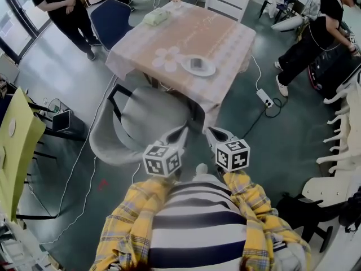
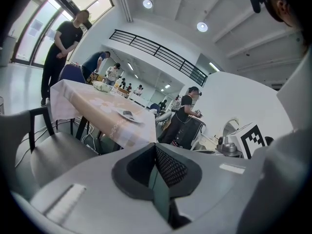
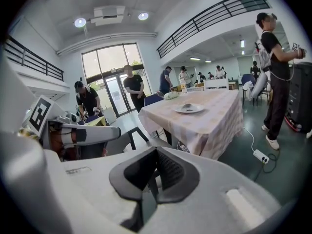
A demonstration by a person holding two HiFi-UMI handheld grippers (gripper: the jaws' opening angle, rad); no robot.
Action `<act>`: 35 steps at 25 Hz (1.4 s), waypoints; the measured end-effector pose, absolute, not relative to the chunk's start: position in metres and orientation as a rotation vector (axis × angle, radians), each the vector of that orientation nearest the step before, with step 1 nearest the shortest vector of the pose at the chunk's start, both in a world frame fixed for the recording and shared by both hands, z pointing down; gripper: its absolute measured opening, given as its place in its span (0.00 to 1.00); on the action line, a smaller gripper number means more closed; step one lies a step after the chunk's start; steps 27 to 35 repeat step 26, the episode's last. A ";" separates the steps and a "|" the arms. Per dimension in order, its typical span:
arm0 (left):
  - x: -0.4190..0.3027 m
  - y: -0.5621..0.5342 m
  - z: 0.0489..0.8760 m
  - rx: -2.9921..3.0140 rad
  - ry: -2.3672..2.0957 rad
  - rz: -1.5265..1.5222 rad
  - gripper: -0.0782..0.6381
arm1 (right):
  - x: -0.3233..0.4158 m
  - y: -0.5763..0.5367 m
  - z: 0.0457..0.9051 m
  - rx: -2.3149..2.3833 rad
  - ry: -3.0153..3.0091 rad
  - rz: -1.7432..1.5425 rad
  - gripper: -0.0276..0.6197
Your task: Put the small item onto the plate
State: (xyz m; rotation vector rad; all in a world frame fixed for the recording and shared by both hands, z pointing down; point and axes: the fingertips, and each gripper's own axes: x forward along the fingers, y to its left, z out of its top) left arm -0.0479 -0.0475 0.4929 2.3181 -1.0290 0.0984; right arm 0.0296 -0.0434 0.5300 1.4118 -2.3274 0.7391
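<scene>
Left gripper [image 1: 184, 130], right gripper [image 1: 209, 131]: jaws together, empty. Plate [image 1: 209, 70] (item [image 1: 196, 64] aboard) well ahead of them; careless reaching could jostle it.

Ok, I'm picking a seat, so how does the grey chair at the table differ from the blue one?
Colour: the grey chair has a pale grey seat, while the blue chair has a dark blue one.
Place: the grey chair stands on the near side of the table. The blue chair is further off on the left side, right beside a standing person.
Both chairs are unoccupied.
</scene>
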 end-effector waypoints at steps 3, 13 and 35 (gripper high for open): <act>-0.049 -0.048 0.493 2.316 -1.031 0.096 0.10 | 0.027 -0.043 0.532 1.406 -2.326 0.748 0.04; -0.049 -0.060 0.494 2.308 -1.027 0.098 0.10 | 0.028 -0.051 0.534 1.407 -2.319 0.768 0.04; -0.050 -0.072 0.501 2.286 -1.035 0.110 0.10 | 0.028 -0.063 0.540 1.399 -2.315 0.796 0.04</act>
